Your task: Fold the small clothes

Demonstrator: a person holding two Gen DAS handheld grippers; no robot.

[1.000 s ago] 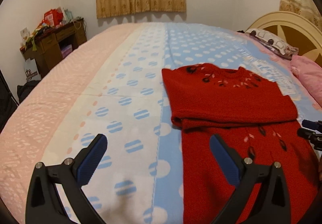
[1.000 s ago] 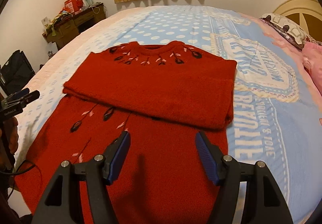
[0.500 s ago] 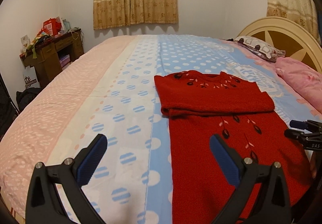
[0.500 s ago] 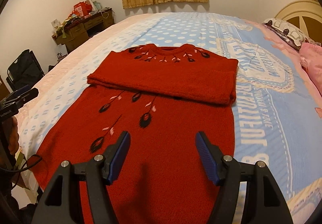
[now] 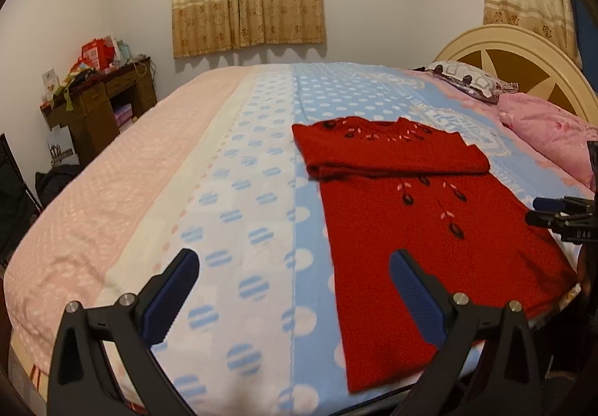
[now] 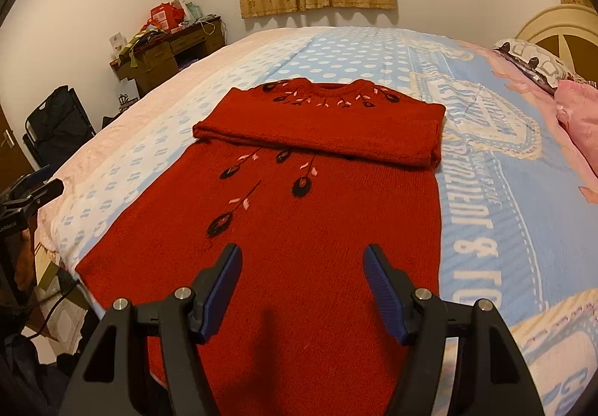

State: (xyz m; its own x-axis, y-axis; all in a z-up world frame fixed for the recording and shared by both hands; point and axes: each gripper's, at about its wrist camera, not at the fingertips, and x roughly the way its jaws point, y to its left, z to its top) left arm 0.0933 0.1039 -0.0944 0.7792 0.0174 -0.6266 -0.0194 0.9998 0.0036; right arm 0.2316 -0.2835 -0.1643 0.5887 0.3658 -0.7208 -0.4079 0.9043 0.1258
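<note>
Both pairs of fingers stand spread and hold nothing: the left gripper [image 5: 291,285] hangs over the bedspread [image 5: 239,191] beside the red sweater [image 5: 411,214], the right gripper [image 6: 302,281] above its lower body. The sweater lies flat on the bed, sleeves folded across the chest. Next, I judge, each gripper must pinch a hem corner at the bed's near edge and carry it toward the collar.

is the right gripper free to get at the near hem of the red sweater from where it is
Probably yes. The right gripper hangs open just above the red sweater, whose lower half lies flat and uncovered on the bed. Nothing sits between the jaws and the near hem, and the left gripper is off over the bedspread.
</note>
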